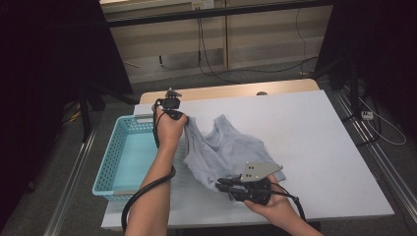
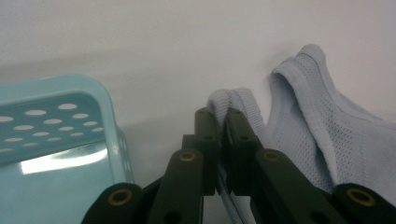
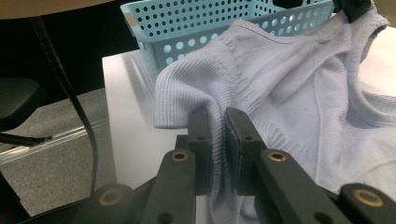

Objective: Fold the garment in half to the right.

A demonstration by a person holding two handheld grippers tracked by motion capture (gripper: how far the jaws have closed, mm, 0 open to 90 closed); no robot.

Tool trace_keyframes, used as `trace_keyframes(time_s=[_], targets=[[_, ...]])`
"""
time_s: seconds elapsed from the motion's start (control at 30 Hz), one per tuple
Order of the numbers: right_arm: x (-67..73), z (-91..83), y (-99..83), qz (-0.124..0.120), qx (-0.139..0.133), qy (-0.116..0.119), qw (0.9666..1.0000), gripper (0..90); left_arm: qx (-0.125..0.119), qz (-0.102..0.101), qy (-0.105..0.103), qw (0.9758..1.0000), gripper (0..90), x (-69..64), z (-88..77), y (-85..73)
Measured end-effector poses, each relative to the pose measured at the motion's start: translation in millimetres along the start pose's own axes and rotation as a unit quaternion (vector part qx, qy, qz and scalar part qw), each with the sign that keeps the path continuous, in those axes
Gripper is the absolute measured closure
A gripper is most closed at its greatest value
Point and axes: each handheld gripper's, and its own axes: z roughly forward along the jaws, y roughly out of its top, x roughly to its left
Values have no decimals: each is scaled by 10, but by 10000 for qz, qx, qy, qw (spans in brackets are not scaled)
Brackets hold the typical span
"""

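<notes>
Both grippers' jaws clamp the pale vest (image 1: 223, 150)

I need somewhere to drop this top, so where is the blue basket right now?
In the high view the blue basket sits at the table's left edge, just left of the left forearm and the pale grey top.

Dim room with black corners in the high view, soft overhead light on the pale table (image 1: 319, 147), white glare patch inside the basket (image 2: 56, 161), near jaws blurred in both gripper views, mild softness throughout, faint shadows under the garment (image 3: 289, 93)
</notes>
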Motion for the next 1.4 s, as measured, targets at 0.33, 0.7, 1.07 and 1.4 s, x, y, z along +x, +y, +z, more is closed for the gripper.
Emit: trace_keyframes(time_s=[0.33,0.7,1.07,1.4], targets=[[-32,-54,-16,52,-15,-77,10000,819,11,15,19,10000,852,-19,16,17],[-74,-138,-48,110,-32,-209,9997,821,16,72,-12,10000,851,-75,33,59],[-105,-223,-98,178,2,-379,9991,824,-9,178,-26,9998,848,-196,81,118],[-141,-316,-153,238,37,-554,9982,827,-21,215,-14,9998,846,-272,121,158]])
